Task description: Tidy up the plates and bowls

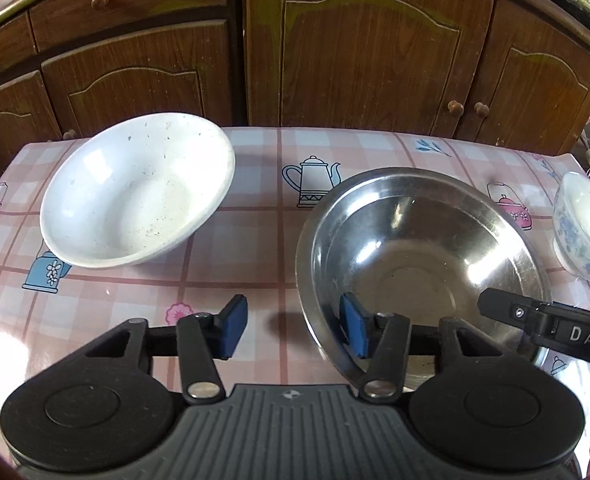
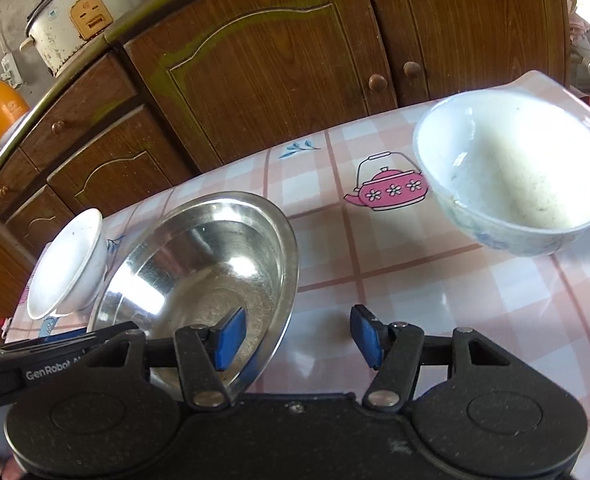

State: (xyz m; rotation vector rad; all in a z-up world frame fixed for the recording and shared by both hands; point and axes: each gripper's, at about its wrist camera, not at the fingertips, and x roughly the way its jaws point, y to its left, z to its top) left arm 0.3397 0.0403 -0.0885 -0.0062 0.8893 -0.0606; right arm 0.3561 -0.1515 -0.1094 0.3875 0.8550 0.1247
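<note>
- My left gripper [image 1: 293, 326] is open, straddling the near left rim of the steel bowl [image 1: 423, 256]: one blue pad sits inside the bowl, the other outside over the worktop [image 1: 231, 240], and neither pad seems to press on the rim.
- My right gripper [image 2: 299, 334] is open too, straddling the same bowl's near right rim, one pad inside and one outside; whether the inner pad touches the metal I cannot tell.
- The wide white bowl [image 1: 139, 192] stands ahead and to the left of my left gripper, apart from the steel bowl.
- The patterned bowl [image 2: 515, 172] stands ahead and to the right of my right gripper, well clear of its pads.
- All three bowls sit upright on the checked cloth, with a brown cabinet [image 1: 367, 52] behind.
</note>
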